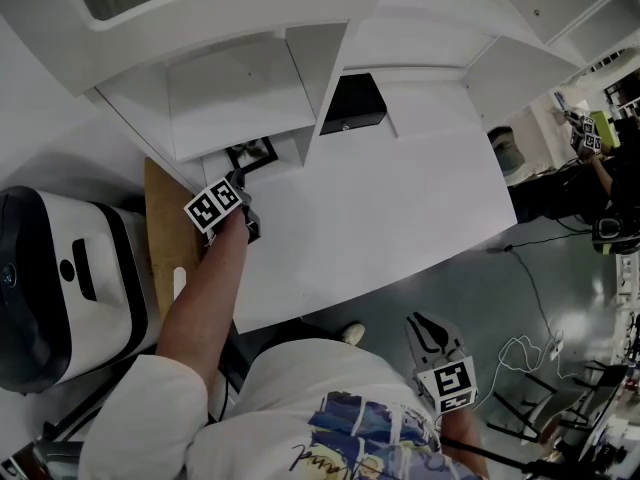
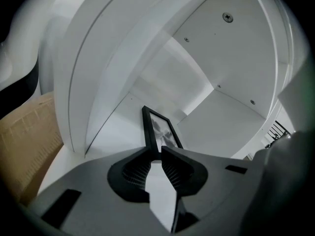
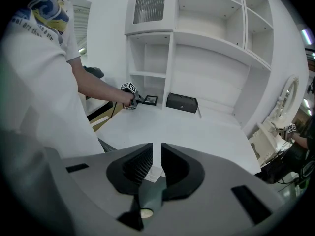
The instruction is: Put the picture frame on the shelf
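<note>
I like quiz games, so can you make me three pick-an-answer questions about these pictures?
1. Where is the black box?
A) on the white desk
B) on the floor
C) in a drawer

2. What colour is the picture frame border?
A) white
B) red
C) black

3. What is the left gripper doing?
A) hanging empty
B) pinching the picture frame
C) lifting the black box

Answers:
1 A: the box sits at the back of the desk, under the shelf unit.
2 C: a black rim runs round the picture.
3 B: its jaws are closed on the frame's edge.
</note>
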